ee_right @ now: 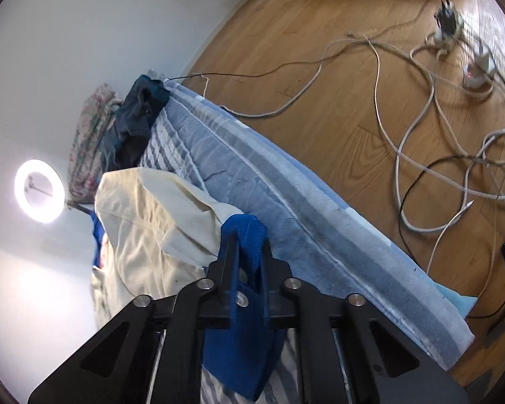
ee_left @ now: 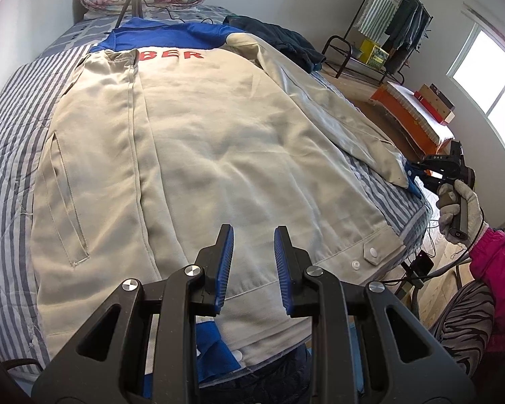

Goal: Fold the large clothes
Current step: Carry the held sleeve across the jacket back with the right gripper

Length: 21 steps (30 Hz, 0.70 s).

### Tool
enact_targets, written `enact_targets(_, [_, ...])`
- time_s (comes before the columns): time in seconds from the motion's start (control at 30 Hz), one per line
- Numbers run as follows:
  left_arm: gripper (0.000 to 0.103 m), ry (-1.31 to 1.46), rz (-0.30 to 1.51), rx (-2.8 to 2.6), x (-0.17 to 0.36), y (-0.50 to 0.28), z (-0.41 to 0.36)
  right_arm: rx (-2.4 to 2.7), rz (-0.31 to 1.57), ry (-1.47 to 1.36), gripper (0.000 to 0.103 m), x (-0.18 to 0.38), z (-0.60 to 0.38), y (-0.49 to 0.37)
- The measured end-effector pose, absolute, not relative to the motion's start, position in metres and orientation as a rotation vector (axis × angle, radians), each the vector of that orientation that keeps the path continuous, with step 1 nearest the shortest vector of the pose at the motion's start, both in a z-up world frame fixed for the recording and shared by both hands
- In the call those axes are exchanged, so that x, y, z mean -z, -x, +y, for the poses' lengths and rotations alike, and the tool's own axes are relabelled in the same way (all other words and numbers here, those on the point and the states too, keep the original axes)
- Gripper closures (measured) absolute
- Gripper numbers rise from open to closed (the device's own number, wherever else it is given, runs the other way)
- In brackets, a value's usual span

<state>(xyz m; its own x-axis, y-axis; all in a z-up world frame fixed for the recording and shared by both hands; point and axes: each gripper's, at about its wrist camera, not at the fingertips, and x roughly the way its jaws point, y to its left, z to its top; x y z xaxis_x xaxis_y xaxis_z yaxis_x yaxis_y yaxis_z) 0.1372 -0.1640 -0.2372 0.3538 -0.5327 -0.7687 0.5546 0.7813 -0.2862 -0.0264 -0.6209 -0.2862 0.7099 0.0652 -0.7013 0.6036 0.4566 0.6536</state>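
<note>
Beige jacket (ee_left: 198, 155) spread back-up across striped bed (ee_left: 6, 128), left front panel already turned over the back, right sleeve (ee_left: 346, 114) stretched out to the bed edge and not yet folded in; most of the folding judged to lie ahead. Left gripper (ee_left: 254, 252) poised above the hem, jaws partly apart, nothing between them, cloth just below the tips. Right gripper (ee_right: 244, 252) at the bed's edge, jaws clamped tight on the sleeve's blue cuff (ee_right: 245, 330), beige sleeve cloth bunched just beyond the tips, ready for carrying inward
</note>
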Motion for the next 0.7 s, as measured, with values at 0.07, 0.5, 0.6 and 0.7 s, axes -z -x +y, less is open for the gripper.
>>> enact_targets(0.07, [0.080,-0.019,0.981,0.703,0.236,-0.138,-0.162,0.396,0.744,-0.944,0.097,0.268,-0.611,0.023])
enact_targets(0.5, [0.080,0.033,0.935,0.703,0.219,-0.139,-0.152,0.211,0.651,-0.421,0.101,0.155,-0.479,0.017])
enact_targets(0.6, [0.080,0.069,0.933,0.690,0.216,-0.143,-0.145,0.102,0.661,-0.313,0.101,0.146,-0.435,0.012])
enact_targets(0.7, [0.080,0.093,0.926,0.678,0.213,-0.145,-0.138,-0.020,0.696,-0.203,0.101,0.145,-0.386,0.008])
